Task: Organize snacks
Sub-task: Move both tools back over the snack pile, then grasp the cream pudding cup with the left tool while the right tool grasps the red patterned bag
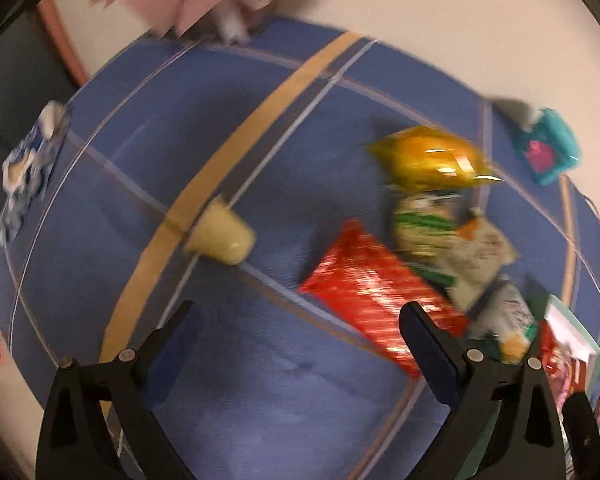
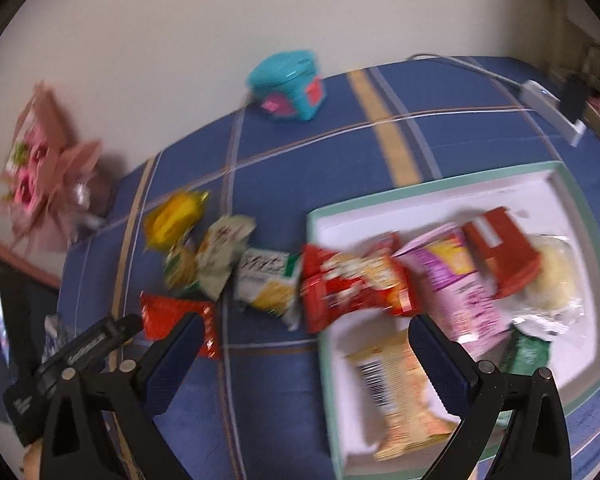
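Above blue cloth [image 1: 260, 380]: both tongs wide open, empty.

Each gripper [image 1: 300, 320] [image 2: 306, 332] has black triangular arms, silver pivot screws and dark blue finger pads [image 1: 428, 344]

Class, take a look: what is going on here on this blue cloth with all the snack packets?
A person with a handheld gripper in each hand is sorting snacks into a shallow box on a blue checked cloth. Several packets already lie in the box; others, such as a red packet and a gold one, are still loose on the cloth. The left gripper and right gripper are both open and empty.
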